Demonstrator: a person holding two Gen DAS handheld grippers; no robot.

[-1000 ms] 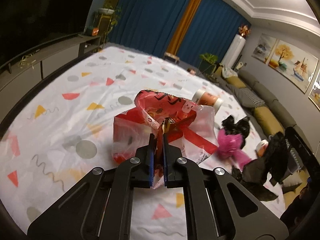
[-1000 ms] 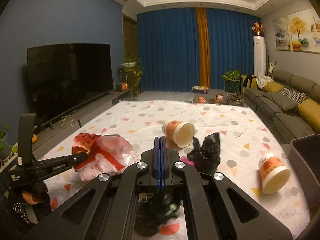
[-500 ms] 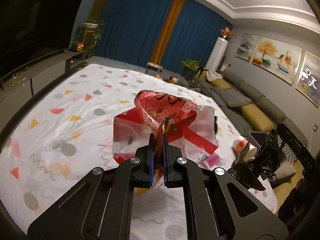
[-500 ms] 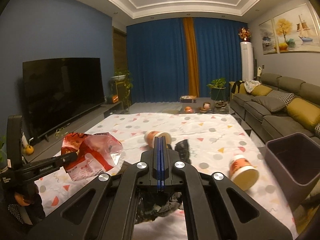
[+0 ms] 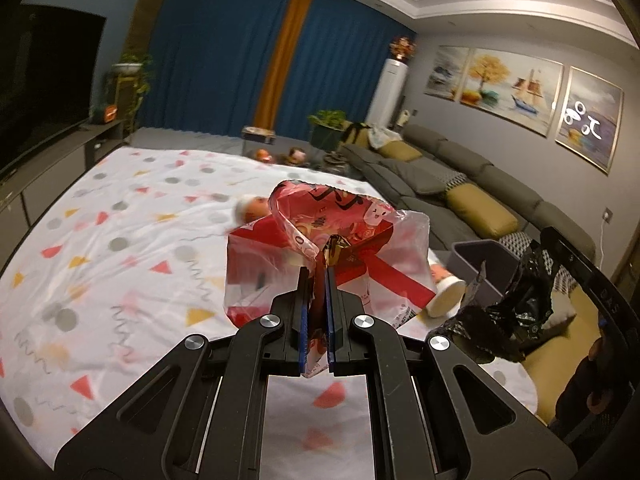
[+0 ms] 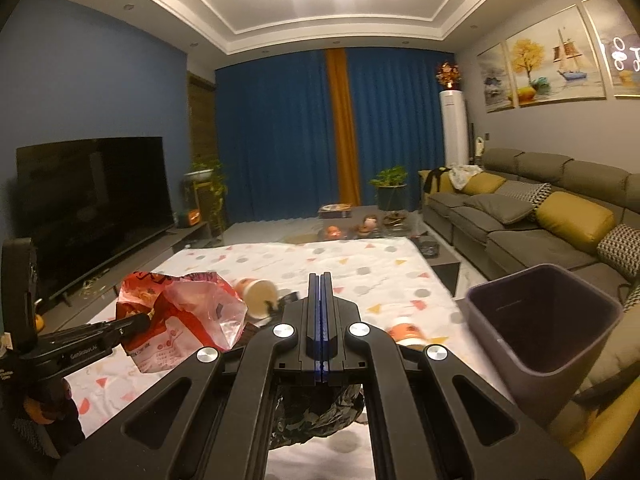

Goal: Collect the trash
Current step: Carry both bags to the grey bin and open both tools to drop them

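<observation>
Left wrist view: left tongs [image 5: 316, 276] clamped on red snack bag [image 5: 320, 248]; right tongs [image 6: 321, 280] closed on black bag [image 6: 316, 412].

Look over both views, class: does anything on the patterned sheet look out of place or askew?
Yes. Two paper cups lie tipped on their sides on the sheet: one beside the held red bag, another near the empty grey bin.

Two grippers: left gripper [image 5: 316, 280], right gripper [image 6: 321, 292]; one red-and-clear plastic bag [image 5: 332, 252]; one crumpled black bag [image 5: 508, 320]; two orange paper cups: one on its side beside red bag [image 6: 256, 292], one near bin [image 6: 404, 330]; one dark purple bin [image 6: 548, 320]; one patterned sheet [image 5: 132, 248]; one television [image 6: 92, 208]; one grey sofa [image 6: 532, 220]; three yellow cushions; four wall paintings; three potted plants.
</observation>
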